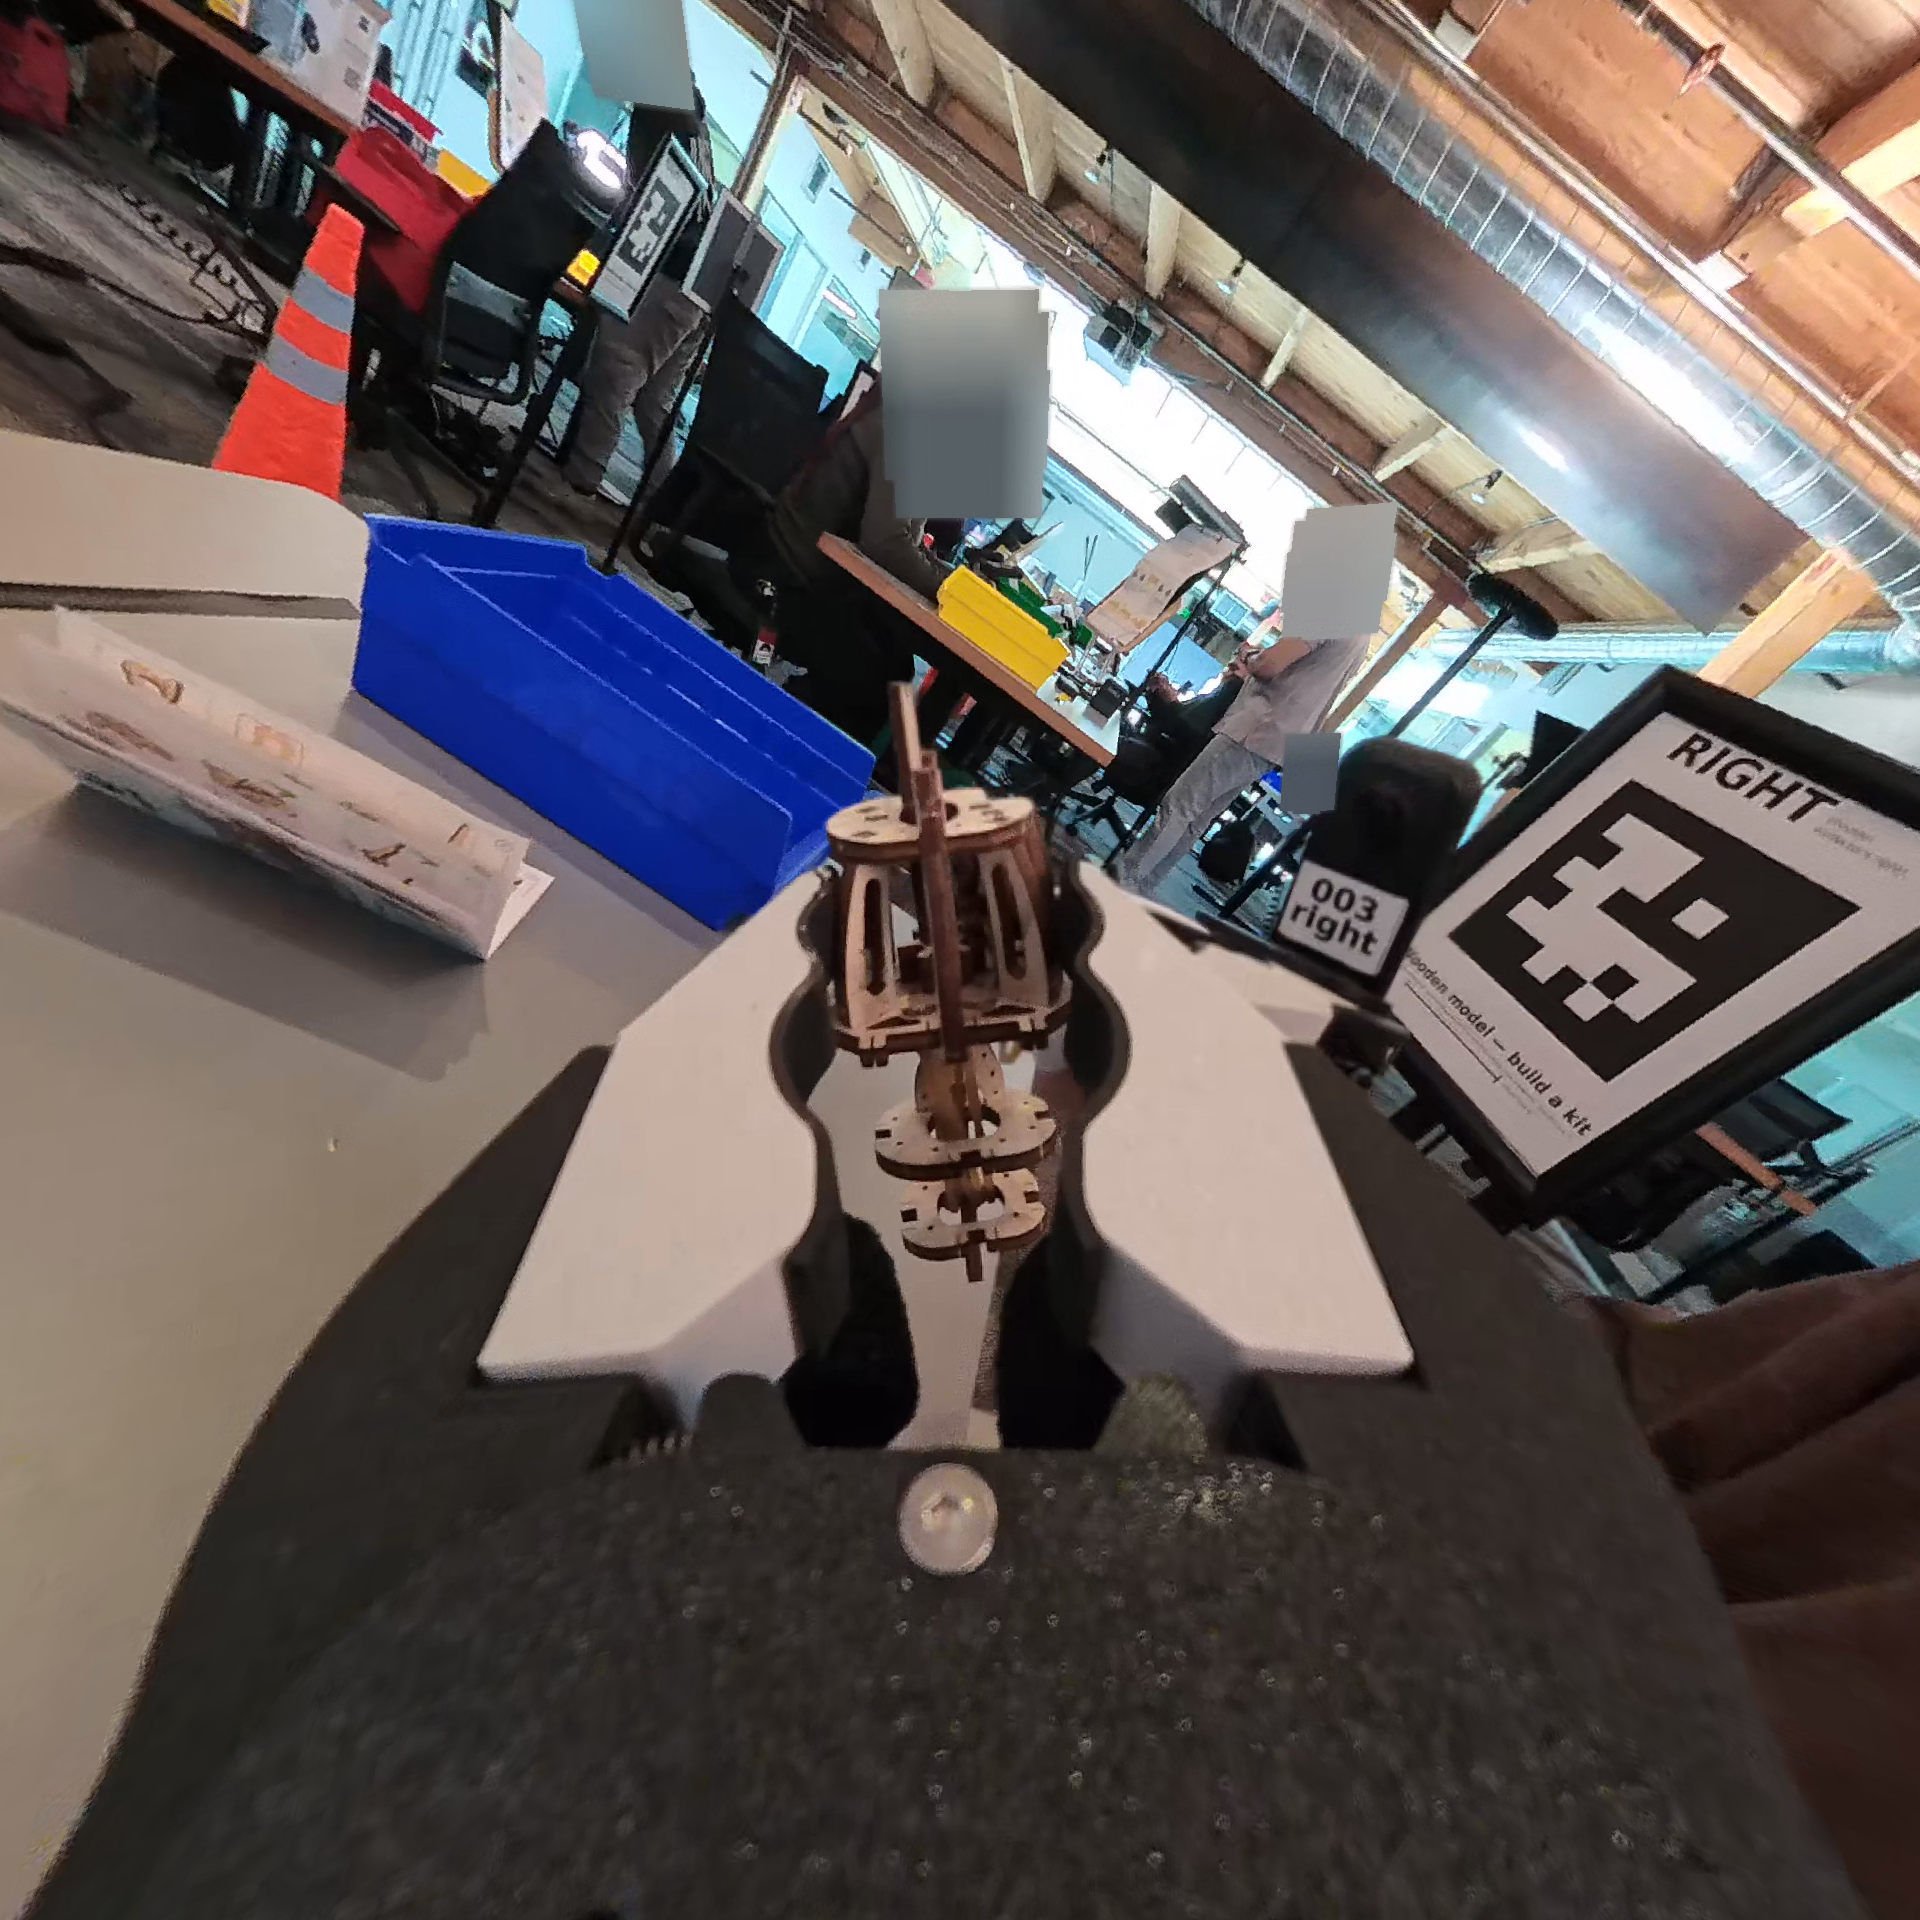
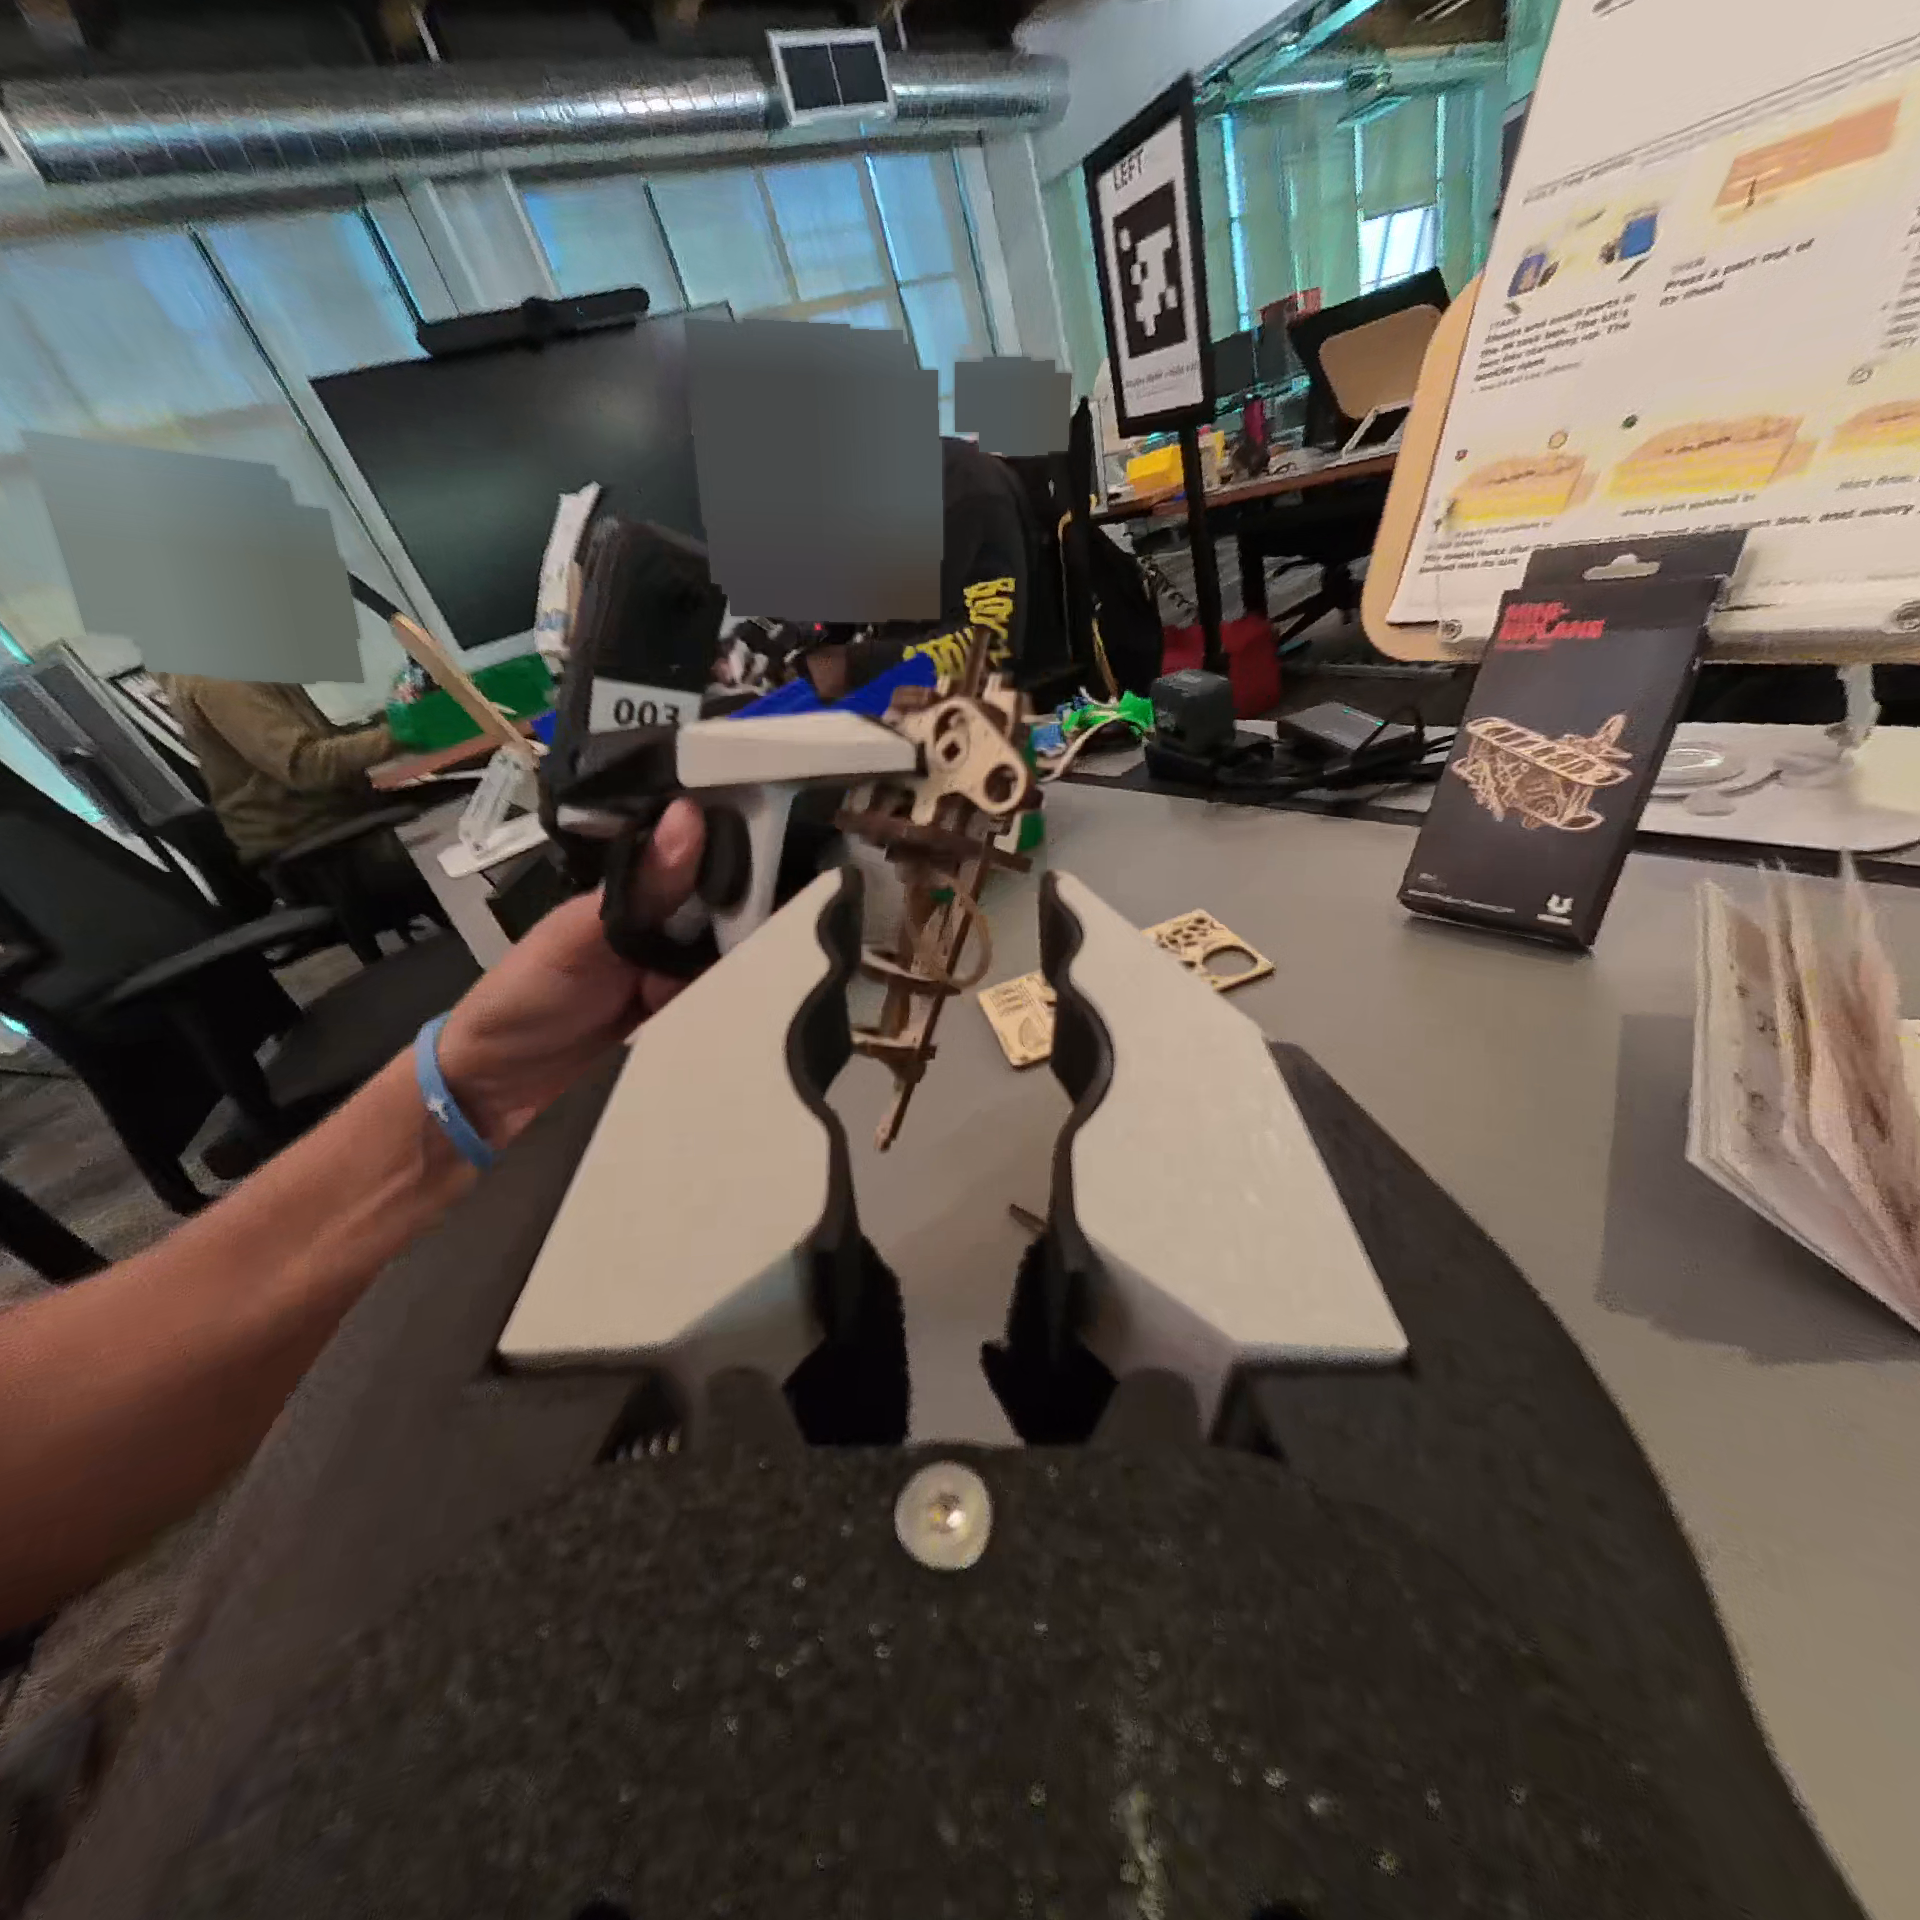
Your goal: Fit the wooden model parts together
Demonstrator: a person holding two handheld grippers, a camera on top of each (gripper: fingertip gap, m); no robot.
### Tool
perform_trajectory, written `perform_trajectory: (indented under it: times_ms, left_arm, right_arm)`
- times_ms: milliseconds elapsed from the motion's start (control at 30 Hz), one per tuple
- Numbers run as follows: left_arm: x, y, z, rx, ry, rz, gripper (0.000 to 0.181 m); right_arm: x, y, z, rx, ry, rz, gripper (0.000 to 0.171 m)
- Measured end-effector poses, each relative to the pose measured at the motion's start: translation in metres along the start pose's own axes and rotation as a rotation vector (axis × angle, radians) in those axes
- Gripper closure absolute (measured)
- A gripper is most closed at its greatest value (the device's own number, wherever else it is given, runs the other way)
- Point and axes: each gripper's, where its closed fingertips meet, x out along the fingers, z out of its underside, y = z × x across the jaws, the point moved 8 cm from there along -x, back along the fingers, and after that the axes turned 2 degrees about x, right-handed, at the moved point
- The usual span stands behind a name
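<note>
You have the wooden model (image 1: 940, 935) pinched at the tips of your left gripper (image 1: 940, 914), in the centre of the left wrist view, lifted clear of the grey table (image 1: 260, 1091); the claw is clenched on its barrel-shaped cage, and a stack of small toothed discs hangs back between the fingers toward the camera. Your right gripper (image 2: 945, 925) stands spread and empty, its jaws on either side of the model's thin tail in the middle of the right wrist view, with no contact that can be made out. Judge this piece as very light but brittle: thin laser-cut ply, stiff along the grain, with slender struts and tabs that would likely snap under a sideways squeeze. The sturdier places to hold look like the ringed end plates of the cage, not the thin spine or the discs. Only the right wrist view shows the model side-on, with its rounded nose plate at your left gripper's fingertips (image 2: 894, 743), and your left hand (image 2: 582, 966) on the handle; it also shows two loose wooden sheets (image 2: 1210, 945) on the table at centre right, the black kit box (image 2: 1548, 769) upper right and an open booklet (image 2: 1808, 1101) at the right edge. Only the left wrist view shows the blue bin (image 1: 582, 696) upper left and a folded instruction sheet (image 1: 260, 790) at the left.
</note>
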Motion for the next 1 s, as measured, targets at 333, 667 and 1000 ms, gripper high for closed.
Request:
perform_trajectory:
  times_ms: [333,667,1000]
  left_arm:
    - [0.0,0.049,-0.013,0.088,-0.052,0.254,0.143]
    - [0.016,0.106,-0.015,0.368,-0.544,0.426,0.143]
    - [0.035,0.099,-0.006,0.307,-0.622,0.342,0.142]
  right_arm:
    - [-0.022,-0.019,-0.033,0.072,-0.105,-0.213,0.125]
    - [-0.03,-0.051,-0.047,-0.104,-0.469,-0.418,0.122]
    - [-0.041,-0.028,-0.012,0.17,-0.22,-0.478,0.128]
